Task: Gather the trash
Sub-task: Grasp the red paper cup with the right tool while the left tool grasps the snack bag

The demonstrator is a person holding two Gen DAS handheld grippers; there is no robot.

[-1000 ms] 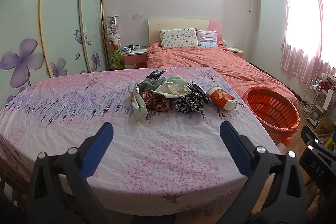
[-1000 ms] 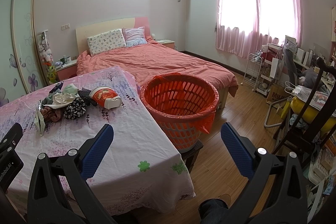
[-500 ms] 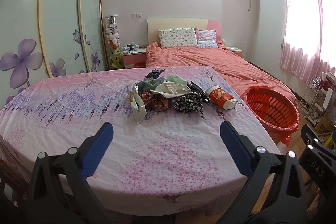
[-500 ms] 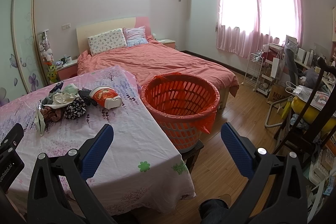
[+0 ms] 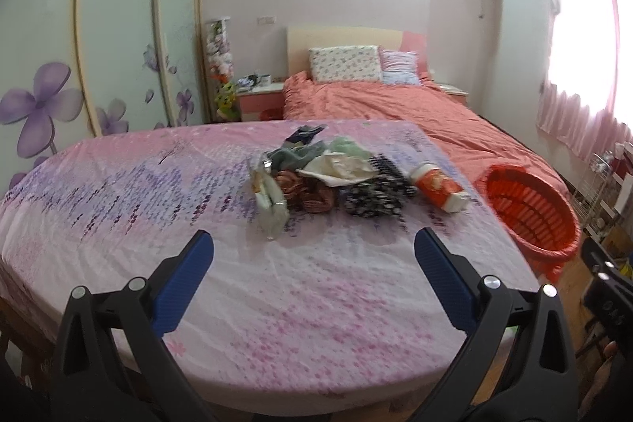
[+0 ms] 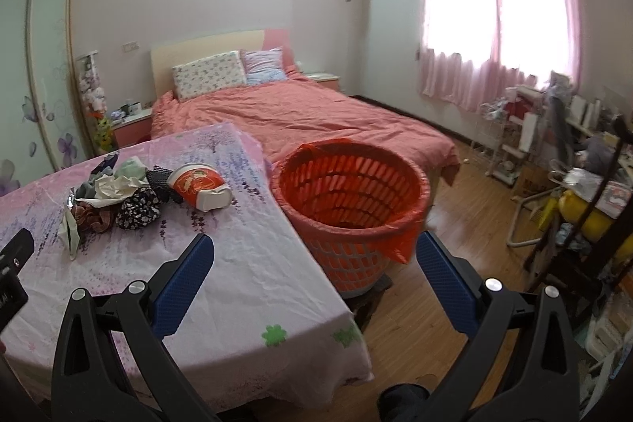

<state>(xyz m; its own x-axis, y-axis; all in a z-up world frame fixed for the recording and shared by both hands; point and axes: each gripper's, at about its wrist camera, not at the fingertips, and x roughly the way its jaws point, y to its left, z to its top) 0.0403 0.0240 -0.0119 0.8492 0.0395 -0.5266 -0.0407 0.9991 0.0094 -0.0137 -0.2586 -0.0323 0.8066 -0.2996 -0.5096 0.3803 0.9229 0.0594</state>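
A pile of trash and cloth scraps (image 5: pixel 328 176) lies in the middle of the table with the pink flowered cloth (image 5: pixel 277 287). It holds a pale wrapper (image 5: pixel 271 204), crumpled paper (image 5: pixel 340 167) and a red-and-white cup (image 5: pixel 441 186) on its side; the cup also shows in the right wrist view (image 6: pixel 199 186). An orange basket lined with a red bag (image 6: pixel 352 200) stands off the table's right edge. My left gripper (image 5: pixel 312 256) is open and empty, short of the pile. My right gripper (image 6: pixel 314 258) is open and empty, near the basket's front rim.
A bed with a coral cover (image 6: pixel 300 113) stands behind the table and basket. A wardrobe with flower doors (image 5: pixel 99 46) fills the left wall. Cluttered racks and a chair (image 6: pixel 561 161) stand on the right by the pink curtains. Wooden floor (image 6: pixel 455 303) lies beside the basket.
Both views have shifted slightly; the pile and the basket sit a little lower and closer. Both grippers stay open and empty.
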